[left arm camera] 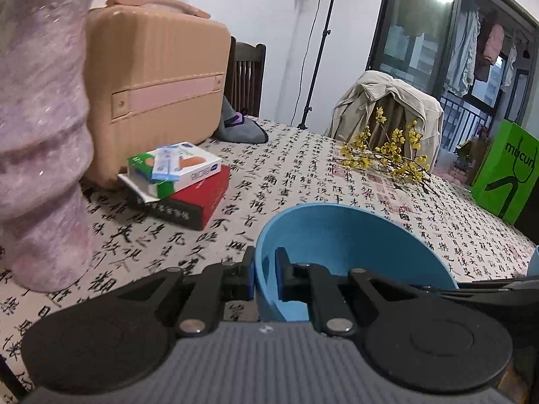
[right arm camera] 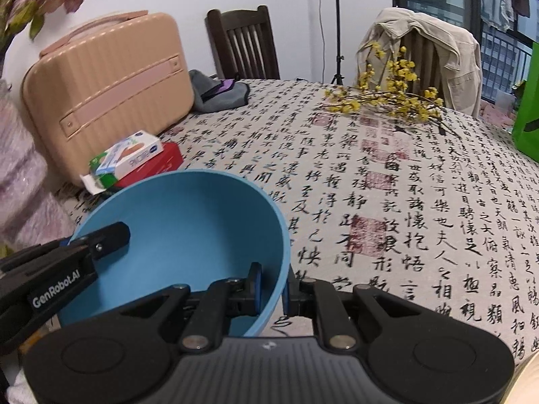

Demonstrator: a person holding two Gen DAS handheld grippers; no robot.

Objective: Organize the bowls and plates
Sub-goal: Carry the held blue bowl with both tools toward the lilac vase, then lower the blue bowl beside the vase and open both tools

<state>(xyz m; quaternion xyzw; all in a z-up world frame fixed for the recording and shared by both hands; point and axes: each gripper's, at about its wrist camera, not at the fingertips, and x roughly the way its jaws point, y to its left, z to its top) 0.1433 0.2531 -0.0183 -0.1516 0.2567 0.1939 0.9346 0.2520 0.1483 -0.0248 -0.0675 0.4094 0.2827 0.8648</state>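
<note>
A blue bowl [left arm camera: 340, 245] [right arm camera: 188, 235] hangs just above the calligraphy-print tablecloth [right arm camera: 404, 202], held by both grippers on opposite sides of its rim. My left gripper [left arm camera: 264, 269] is shut on the bowl's left wall, one finger inside and one outside. My right gripper [right arm camera: 271, 284] is shut on the bowl's right wall in the same way. In the right wrist view the left gripper [right arm camera: 72, 242] shows at the far left, its black finger [right arm camera: 111, 235] lying over the bowl's rim. The inside of the bowl holds nothing.
A peach suitcase [left arm camera: 151, 87] stands at the back left with stacked boxes [left arm camera: 178, 185] in front of it. A purple ribbed vase [left arm camera: 40, 134] is close on the left. Yellow flower sprigs [right arm camera: 387, 97] lie at the back, a green bag [left arm camera: 508, 175] at the right, chairs beyond.
</note>
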